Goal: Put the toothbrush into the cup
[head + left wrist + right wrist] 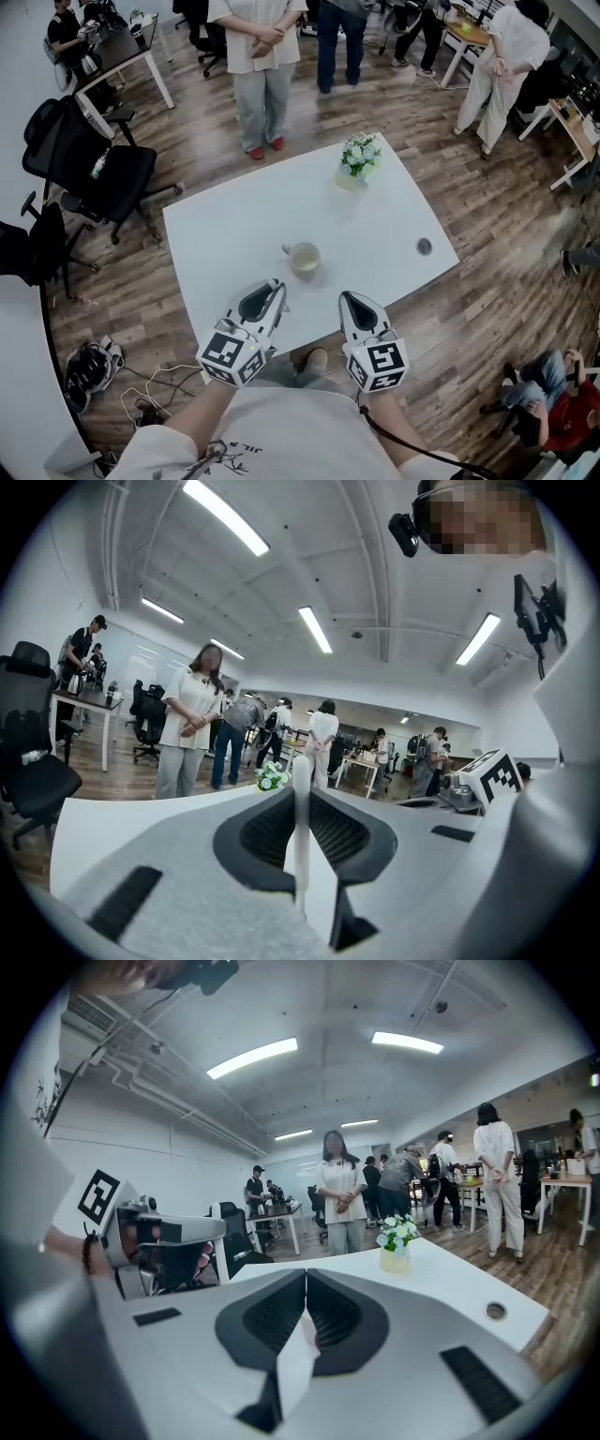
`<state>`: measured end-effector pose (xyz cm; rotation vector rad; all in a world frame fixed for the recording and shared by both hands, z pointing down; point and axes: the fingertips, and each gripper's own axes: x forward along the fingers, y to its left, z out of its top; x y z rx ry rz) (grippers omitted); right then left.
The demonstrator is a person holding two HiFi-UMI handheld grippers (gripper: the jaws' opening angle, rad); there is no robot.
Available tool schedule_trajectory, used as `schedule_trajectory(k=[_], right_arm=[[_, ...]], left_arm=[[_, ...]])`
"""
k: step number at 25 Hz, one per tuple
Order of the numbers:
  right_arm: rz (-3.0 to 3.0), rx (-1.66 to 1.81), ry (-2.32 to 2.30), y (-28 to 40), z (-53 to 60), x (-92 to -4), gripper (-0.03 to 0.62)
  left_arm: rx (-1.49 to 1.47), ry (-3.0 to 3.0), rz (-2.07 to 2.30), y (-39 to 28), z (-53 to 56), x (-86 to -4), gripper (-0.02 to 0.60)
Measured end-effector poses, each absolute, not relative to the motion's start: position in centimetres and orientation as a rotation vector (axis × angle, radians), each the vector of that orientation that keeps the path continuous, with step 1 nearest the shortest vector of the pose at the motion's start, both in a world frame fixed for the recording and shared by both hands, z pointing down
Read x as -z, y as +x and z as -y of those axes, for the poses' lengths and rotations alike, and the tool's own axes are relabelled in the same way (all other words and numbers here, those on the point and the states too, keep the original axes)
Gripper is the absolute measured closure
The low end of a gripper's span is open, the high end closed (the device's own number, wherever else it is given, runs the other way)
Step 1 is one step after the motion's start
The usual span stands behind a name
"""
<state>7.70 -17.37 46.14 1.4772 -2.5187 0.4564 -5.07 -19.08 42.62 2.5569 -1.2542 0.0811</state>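
Note:
A pale cup [304, 256] stands near the middle of the white table [234, 225], open side up. A thin white toothbrush [301, 771] sticks up upright between the jaws of my left gripper [301, 797], which is shut on its handle. In the head view the left gripper [272, 292] hovers at the table's near edge, a short way in front and to the left of the cup. My right gripper [350, 302] hangs beside it on the right, jaws shut with nothing between them [306, 1281]. Neither gripper view shows the cup.
A small pot of white flowers [359, 159] stands at the table's far side. A round cable hole [424, 246] lies near the right edge. Black office chairs [89, 159] stand to the left, and a person [258, 56] stands beyond the table.

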Motion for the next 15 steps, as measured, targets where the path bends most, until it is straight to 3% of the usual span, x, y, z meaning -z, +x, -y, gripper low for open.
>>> schedule_trajectory(k=[15], right_arm=[[2.506,-0.511,1.493,7.9,21.1,-47.8,0.576]], left_arm=[[-0.032,2.533,1.300,-5.5,25.3,-42.7,0.526]])
